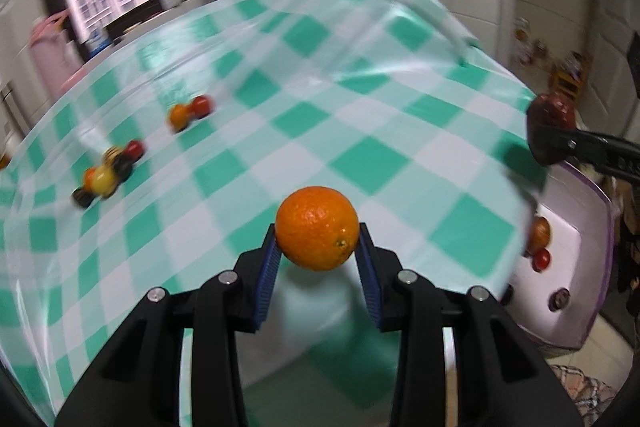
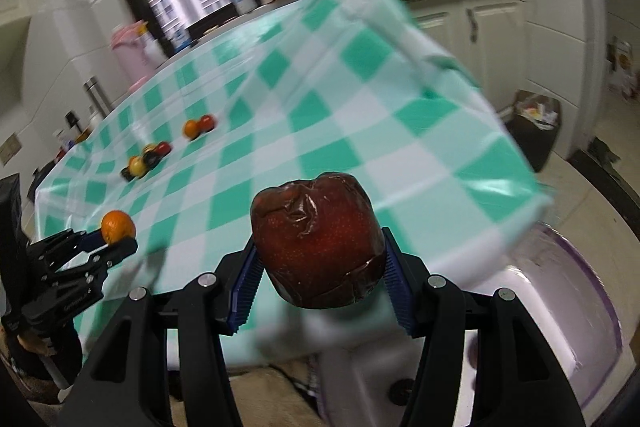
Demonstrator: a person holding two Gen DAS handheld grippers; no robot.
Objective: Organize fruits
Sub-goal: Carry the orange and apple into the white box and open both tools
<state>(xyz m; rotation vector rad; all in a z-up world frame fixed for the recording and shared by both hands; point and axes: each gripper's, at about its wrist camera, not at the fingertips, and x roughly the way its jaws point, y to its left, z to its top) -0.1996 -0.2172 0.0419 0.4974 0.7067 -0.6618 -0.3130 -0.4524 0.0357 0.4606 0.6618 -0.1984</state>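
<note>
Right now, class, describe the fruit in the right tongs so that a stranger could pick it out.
Start at the green-checked table, then its near right edge. There the right tongs grip a dark red apple, alone in wearing crinkled clear wrap.

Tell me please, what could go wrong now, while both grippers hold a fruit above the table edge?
1. The apple is in crinkled plastic wrap, so it may slip between the right gripper fingers.
2. The left gripper pinches the round orange only at its sides; it could roll out and fall.
3. The white basin sits below the table edge; a fruit released early might miss it.
</note>
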